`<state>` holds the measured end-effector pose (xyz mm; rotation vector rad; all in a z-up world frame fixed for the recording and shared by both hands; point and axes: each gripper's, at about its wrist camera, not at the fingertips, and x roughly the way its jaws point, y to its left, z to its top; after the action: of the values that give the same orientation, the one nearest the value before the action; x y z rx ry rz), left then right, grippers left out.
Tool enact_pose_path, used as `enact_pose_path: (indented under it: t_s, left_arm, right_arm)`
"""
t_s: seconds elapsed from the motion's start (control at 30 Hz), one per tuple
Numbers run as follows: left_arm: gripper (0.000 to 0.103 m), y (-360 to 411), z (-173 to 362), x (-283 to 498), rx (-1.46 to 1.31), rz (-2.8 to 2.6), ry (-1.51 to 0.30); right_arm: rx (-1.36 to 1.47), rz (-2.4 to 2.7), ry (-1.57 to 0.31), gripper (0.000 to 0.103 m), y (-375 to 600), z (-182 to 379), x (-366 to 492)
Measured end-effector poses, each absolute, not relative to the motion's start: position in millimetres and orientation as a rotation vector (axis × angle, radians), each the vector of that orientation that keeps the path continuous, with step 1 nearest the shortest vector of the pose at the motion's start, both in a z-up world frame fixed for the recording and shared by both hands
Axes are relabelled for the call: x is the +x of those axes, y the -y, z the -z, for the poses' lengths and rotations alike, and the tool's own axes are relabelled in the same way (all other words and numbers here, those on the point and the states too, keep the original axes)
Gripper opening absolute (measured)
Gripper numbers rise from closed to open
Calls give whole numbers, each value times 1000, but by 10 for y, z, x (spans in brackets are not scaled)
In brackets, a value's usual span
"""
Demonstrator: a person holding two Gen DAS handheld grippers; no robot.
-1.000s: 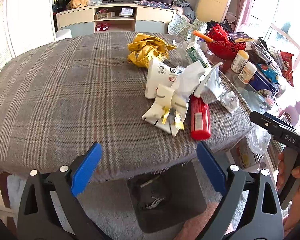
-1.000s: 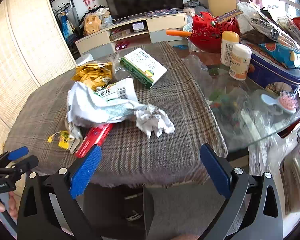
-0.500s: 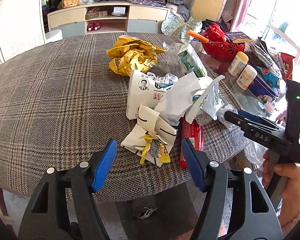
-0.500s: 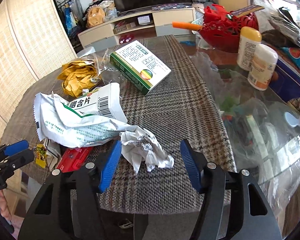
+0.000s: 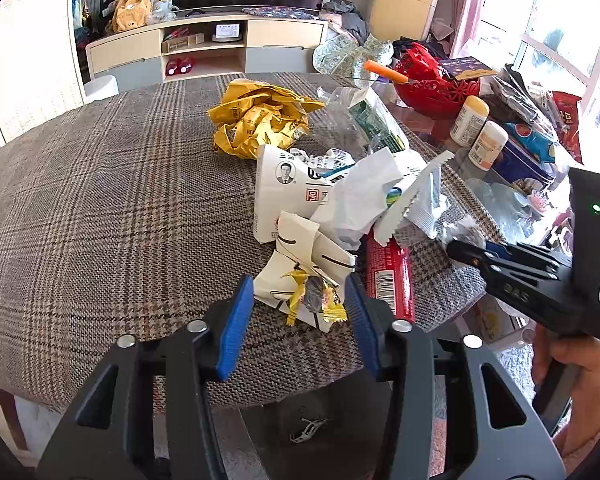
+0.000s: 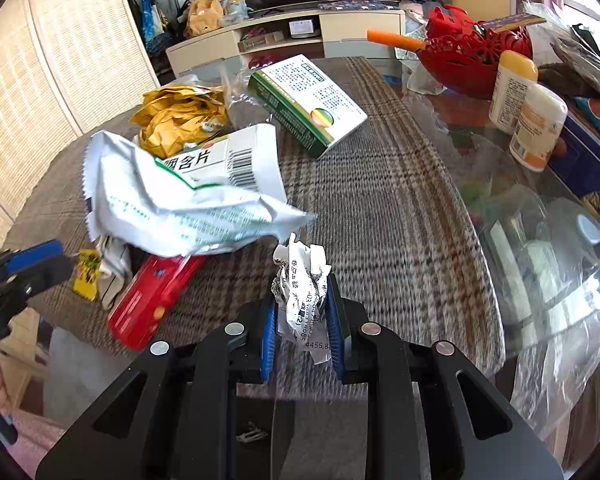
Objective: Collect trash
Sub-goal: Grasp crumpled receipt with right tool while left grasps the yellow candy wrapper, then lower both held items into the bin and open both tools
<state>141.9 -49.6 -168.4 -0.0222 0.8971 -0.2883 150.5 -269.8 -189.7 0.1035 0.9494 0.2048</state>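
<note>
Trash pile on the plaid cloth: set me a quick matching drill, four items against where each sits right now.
Items:
1. crumpled receipt
2. small yellow wrapper
3. red packet
4. green-and-white box

Places:
a. partly under the white pouch
b. pinched by the right gripper
c. far side, beside the yellow bag
d. between the left gripper pads

Pairs: 1-b, 2-d, 3-a, 4-c
</note>
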Motion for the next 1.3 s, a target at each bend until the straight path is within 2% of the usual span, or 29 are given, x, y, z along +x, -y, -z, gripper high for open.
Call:
enact_pose_path:
  t_s: [0.13,0.2,0.33,0.37,0.4,0.93,1.3]
  left_arm:
    - [22,505,1714,1420,-9,294,-902]
    - [17,518,1739,1425,-3,298,-911]
    - [16,518,1796,1459,-4,299,-931]
    - [13,521,1803,1467,-3,298,-932]
    - [6,523,1802,1465,3,293,-929]
    - [4,423,1647,810,2,286,-881]
    - [4,211,2239,190,-25,250,-994]
  right_arm:
    - [136,-217,-954,23,2704,1865,1328]
    - [150,-216,-956,23,2711,1846,1252]
    - [167,-230,-946,23,2683,1770,1115]
    - [168,-233,-942,23,2673,1748,1087]
    - [168,-235,-938,23,2666,1725,1062]
    - [173,-256,-946,23,2422,1590,568]
    - [136,-264,-1032,23,2216,1929,181]
